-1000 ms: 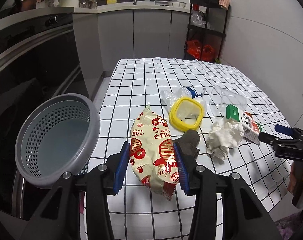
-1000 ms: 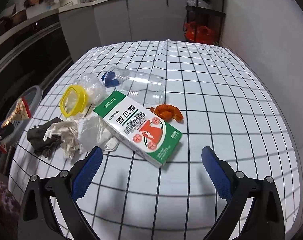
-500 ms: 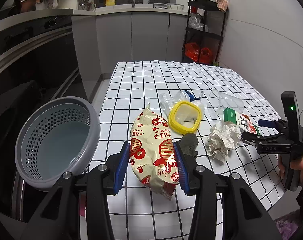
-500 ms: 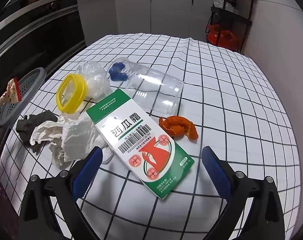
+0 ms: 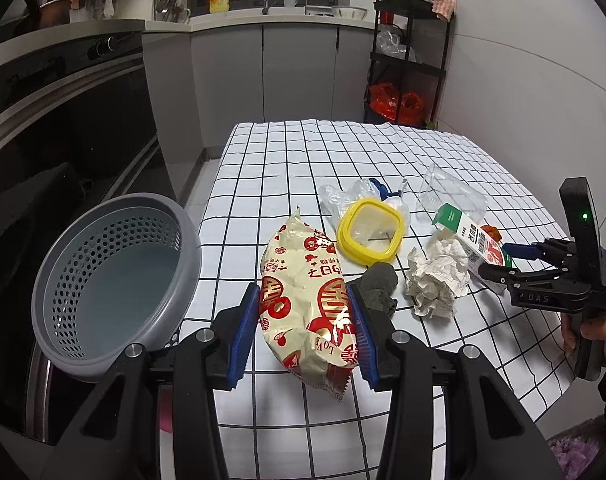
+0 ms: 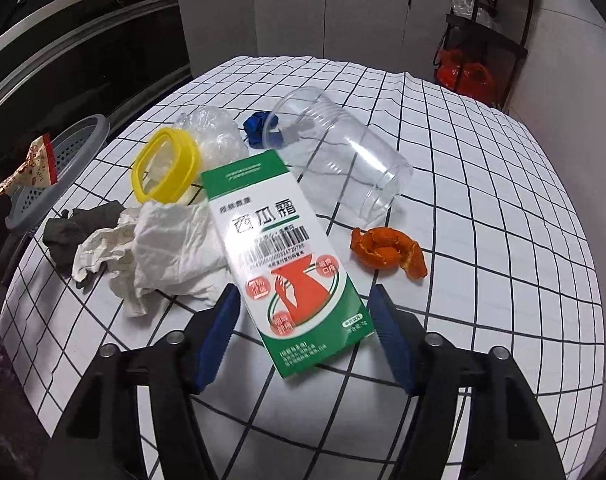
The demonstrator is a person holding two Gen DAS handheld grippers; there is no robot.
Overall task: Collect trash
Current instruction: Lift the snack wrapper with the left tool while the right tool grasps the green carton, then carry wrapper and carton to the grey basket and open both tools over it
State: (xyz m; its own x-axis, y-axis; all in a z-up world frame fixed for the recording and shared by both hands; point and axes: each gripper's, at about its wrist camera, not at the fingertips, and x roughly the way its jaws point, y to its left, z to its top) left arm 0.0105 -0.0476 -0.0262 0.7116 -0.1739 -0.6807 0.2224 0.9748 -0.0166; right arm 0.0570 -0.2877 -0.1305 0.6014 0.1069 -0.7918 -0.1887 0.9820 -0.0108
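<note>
The green box (image 6: 287, 256), its long axis running away from the right tool (image 6: 303, 332), is being straddled by closing, not-yet-touching pads.

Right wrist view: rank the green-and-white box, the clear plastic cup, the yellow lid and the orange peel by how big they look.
1. green-and-white box, though it lies nearest the camera
2. clear plastic cup, close behind, so the top two are unsure
3. yellow lid
4. orange peel, plainly smallest
</note>
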